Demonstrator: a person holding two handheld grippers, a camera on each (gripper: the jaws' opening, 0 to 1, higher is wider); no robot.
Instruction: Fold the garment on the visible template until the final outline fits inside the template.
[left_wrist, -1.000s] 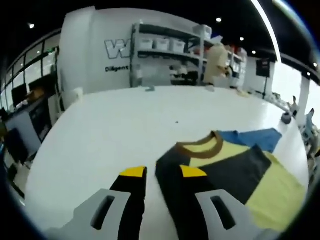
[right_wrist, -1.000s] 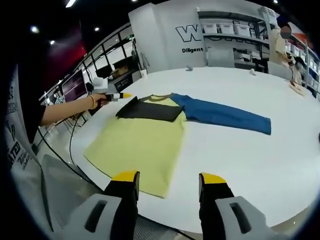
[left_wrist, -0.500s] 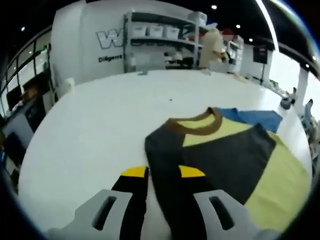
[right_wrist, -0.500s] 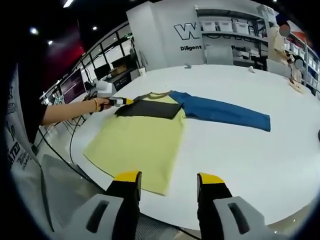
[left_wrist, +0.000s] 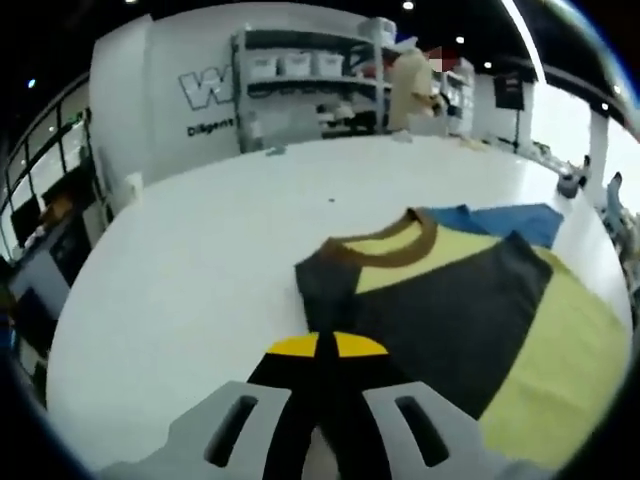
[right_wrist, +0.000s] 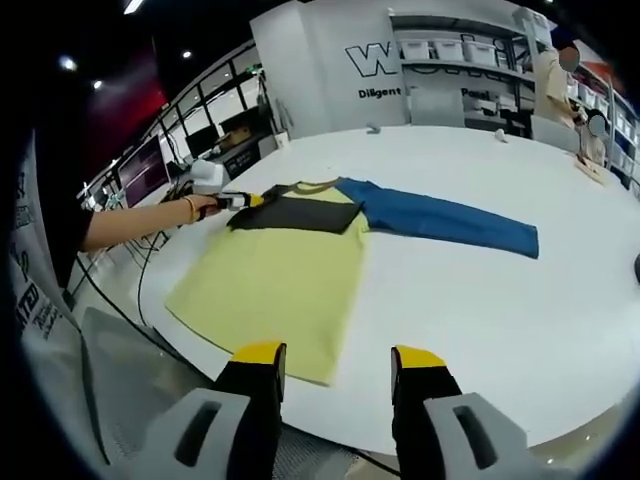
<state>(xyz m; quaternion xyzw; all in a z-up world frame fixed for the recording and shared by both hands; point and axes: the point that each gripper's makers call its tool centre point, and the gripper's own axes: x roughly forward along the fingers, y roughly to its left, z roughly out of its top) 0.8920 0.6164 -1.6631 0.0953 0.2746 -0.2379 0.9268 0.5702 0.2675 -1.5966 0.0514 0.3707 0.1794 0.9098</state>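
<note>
A yellow shirt (right_wrist: 280, 285) lies flat on the white table (right_wrist: 560, 330), its brown collar (left_wrist: 385, 250) toward the far side. A dark grey sleeve (left_wrist: 440, 310) is folded across the chest, and a blue sleeve (right_wrist: 440, 220) stretches out to the right. My left gripper (left_wrist: 318, 345) is shut on the near edge of the dark grey sleeve, yellow tips together. In the right gripper view that left gripper (right_wrist: 240, 200) sits at the shirt's far left corner, held by a person's arm (right_wrist: 130, 225). My right gripper (right_wrist: 335, 355) hovers open over the shirt's hem, holding nothing.
The round table's edge (right_wrist: 200, 340) runs just under the hem, with floor and a cable beyond. Shelves with white bins (left_wrist: 310, 85) and a person (left_wrist: 410, 85) stand far behind the table. Bare table top (left_wrist: 200, 250) spreads left of the shirt.
My left gripper's jaws have come together on the dark grey sleeve's edge, having been open around it before. The right gripper has stayed open, barely shifting.
</note>
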